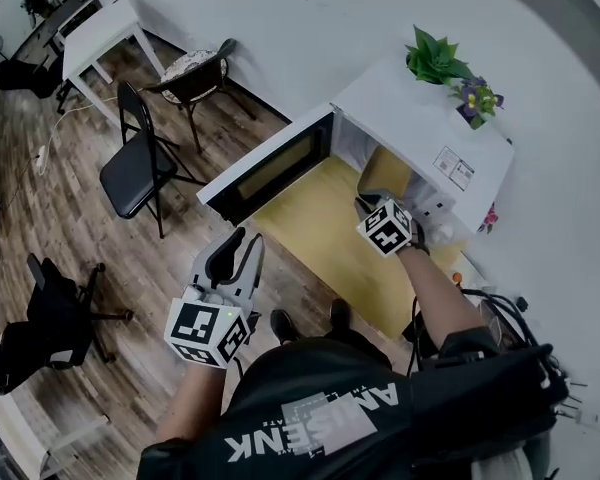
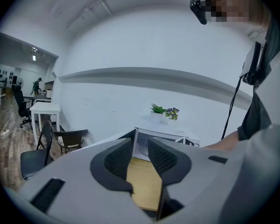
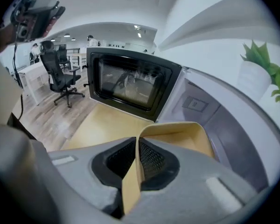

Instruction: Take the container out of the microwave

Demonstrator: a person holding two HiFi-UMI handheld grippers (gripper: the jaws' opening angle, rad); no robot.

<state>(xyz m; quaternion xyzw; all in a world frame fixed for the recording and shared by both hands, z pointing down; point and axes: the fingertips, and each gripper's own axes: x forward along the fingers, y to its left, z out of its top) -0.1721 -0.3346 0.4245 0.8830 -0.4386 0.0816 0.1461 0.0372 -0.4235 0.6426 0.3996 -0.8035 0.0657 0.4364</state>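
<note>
A white microwave (image 1: 420,118) stands on a wooden table (image 1: 325,238) with its black-framed door (image 1: 270,168) swung wide open to the left. A tan, thin-walled container (image 3: 177,136) sits at the mouth of the oven's cavity (image 3: 228,125). My right gripper (image 3: 137,157) is shut on the container's near wall, one pad inside and one outside. In the head view the right gripper (image 1: 375,203) reaches into the opening, the container (image 1: 385,173) just beyond it. My left gripper (image 1: 242,253) hangs in front of the door, open and holding nothing; its jaws (image 2: 139,157) frame the table and microwave (image 2: 163,141).
A green plant (image 1: 435,58) and a pot of purple flowers (image 1: 477,98) stand on top of the microwave. A black folding chair (image 1: 135,163), a round chair (image 1: 195,73), a white table (image 1: 100,33) and an office chair (image 1: 50,318) stand on the wood floor at left.
</note>
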